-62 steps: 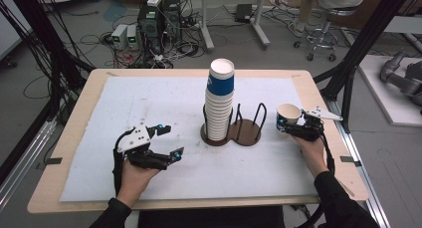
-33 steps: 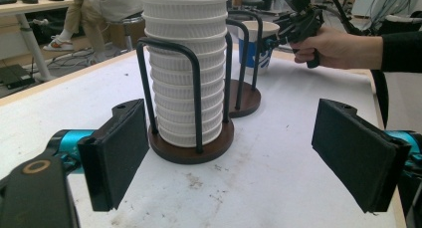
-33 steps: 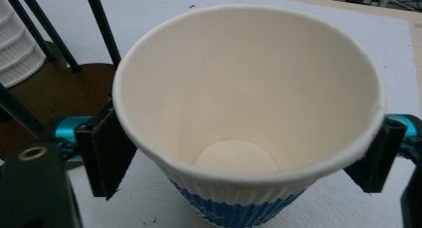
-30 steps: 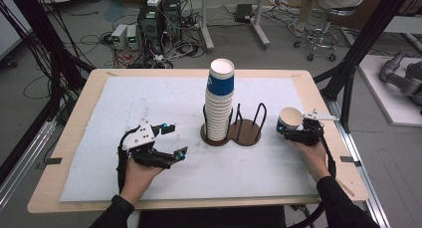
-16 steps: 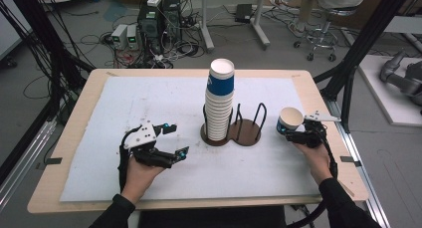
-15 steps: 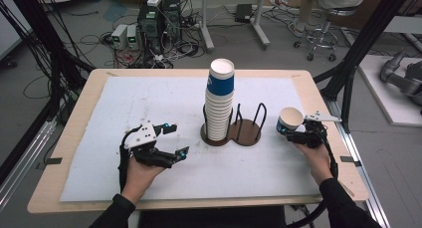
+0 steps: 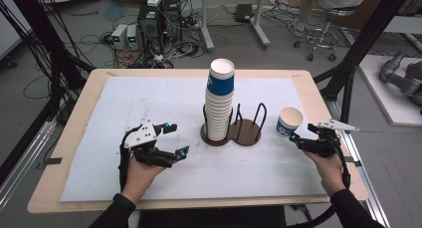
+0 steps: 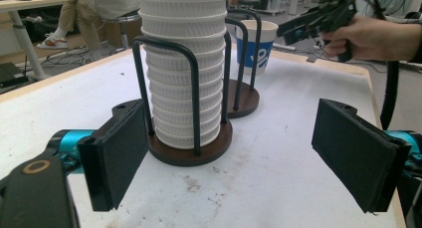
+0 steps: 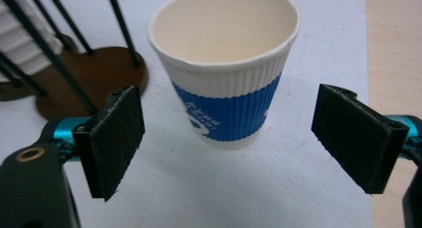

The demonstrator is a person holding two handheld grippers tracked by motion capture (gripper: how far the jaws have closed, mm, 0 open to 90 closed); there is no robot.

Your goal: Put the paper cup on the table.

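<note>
Right gripper (image 9: 226,143) — jaws spread wide, pads clear of everything. Just ahead of them, between the lines of the two pads but untouched, a single blue-banded paper cup (image 9: 225,68) stands upright and empty on the white mat (image 9: 278,198). Judged from this, the cup is set down and let go; that step looks complete. Left gripper (image 8: 249,163) — jaws likewise apart and holding nothing. Directly beyond its pads stands the wire cup holder (image 8: 191,108), whose nearer bay carries a tall stack of cups (image 8: 181,63); the farther bay (image 7: 247,130) is bare. Farther off, beside the holder, the freed cup (image 7: 289,123) sits just before the right gripper (image 7: 298,140). What remains appears to be the stack itself — many cups not yet drawn.
</note>
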